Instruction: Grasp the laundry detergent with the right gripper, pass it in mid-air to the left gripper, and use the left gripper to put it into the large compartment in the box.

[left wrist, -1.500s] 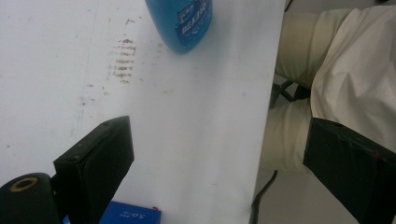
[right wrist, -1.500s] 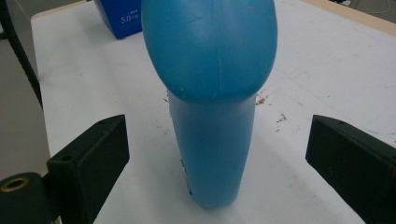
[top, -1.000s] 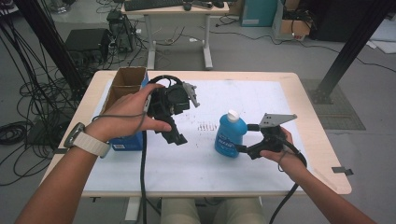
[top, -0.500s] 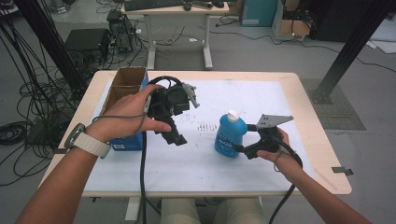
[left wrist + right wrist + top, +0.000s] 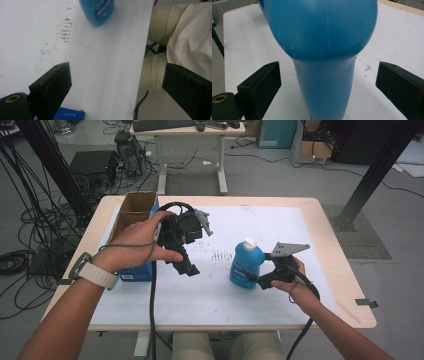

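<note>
My right gripper (image 5: 255,279) sits nearest me with its jaws spread wide on either side of the blue plastic bottle with a white cap (image 5: 246,262), which stands upright right of centre on the white table mat (image 5: 280,227). I judge I should squeeze on the narrow waist, square and low. Further left, my left gripper (image 5: 186,262) hangs wide apart, holding nothing, near the open cardboard box (image 5: 131,210). The box's contents and the bottle's label are hard to make out.

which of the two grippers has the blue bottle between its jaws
The right gripper: its open jaws straddle the blue bottle without touching. The left gripper, also open, hangs over bare white tabletop, apart from the bottle.
</note>
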